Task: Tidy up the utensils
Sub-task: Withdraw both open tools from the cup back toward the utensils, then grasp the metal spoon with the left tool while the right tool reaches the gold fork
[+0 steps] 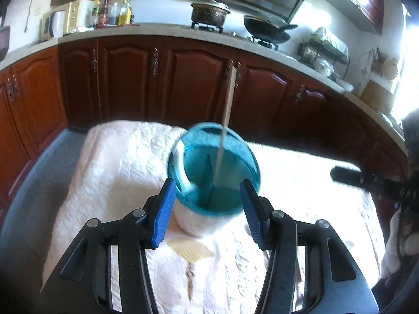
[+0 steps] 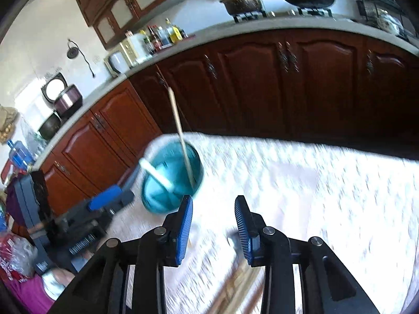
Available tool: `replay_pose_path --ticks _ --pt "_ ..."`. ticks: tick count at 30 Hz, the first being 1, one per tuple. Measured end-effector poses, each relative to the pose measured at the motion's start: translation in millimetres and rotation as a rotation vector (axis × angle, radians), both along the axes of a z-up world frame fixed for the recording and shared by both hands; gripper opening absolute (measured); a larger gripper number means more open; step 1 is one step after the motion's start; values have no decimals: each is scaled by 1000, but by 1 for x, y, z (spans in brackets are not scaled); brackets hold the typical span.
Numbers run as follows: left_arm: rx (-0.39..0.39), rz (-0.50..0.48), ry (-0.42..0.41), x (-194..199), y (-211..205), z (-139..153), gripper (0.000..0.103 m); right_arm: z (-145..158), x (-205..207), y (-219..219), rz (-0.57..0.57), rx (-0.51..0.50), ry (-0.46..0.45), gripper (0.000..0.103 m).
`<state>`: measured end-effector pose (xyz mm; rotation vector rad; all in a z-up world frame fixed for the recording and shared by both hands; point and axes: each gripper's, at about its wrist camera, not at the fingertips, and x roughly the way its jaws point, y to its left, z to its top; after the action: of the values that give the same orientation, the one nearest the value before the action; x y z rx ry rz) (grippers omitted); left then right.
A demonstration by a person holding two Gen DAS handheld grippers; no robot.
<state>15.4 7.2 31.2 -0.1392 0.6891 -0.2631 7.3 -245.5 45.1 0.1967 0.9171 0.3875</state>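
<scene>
A: Right, the left tool (image 1: 207, 210) was spread wide, blue pads either side of the translucent teal round plastic holder (image 1: 214, 166) and clear of its wall, nothing pinched.

B: And the holder stood on the white quilted cloth over the worktop (image 1: 110, 172), a pale wooden chopstick (image 1: 227, 102) upright inside, leaning slightly away, with a white-handled utensil (image 1: 180, 167) resting against the left rim.

A: Over on the right, the right tool (image 2: 213, 222) was part open and empty, angled down at the cloth.

B: Something pale and wooden (image 2: 235, 285) lay low between its arms, too blurred to name. I'd judge it the next utensil.

A: If so, its long axis ran roughly toward the camera, just below the pads, and the right hand was nearer. The holder (image 2: 172, 178) sat ahead and left.
</scene>
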Motion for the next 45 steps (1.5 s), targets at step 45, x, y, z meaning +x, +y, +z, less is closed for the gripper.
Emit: replay_pose_path --ticks 45 --pt "0 -185 306 -10 -90 -89 50 -112 -69 -110 -206 271 220 3"
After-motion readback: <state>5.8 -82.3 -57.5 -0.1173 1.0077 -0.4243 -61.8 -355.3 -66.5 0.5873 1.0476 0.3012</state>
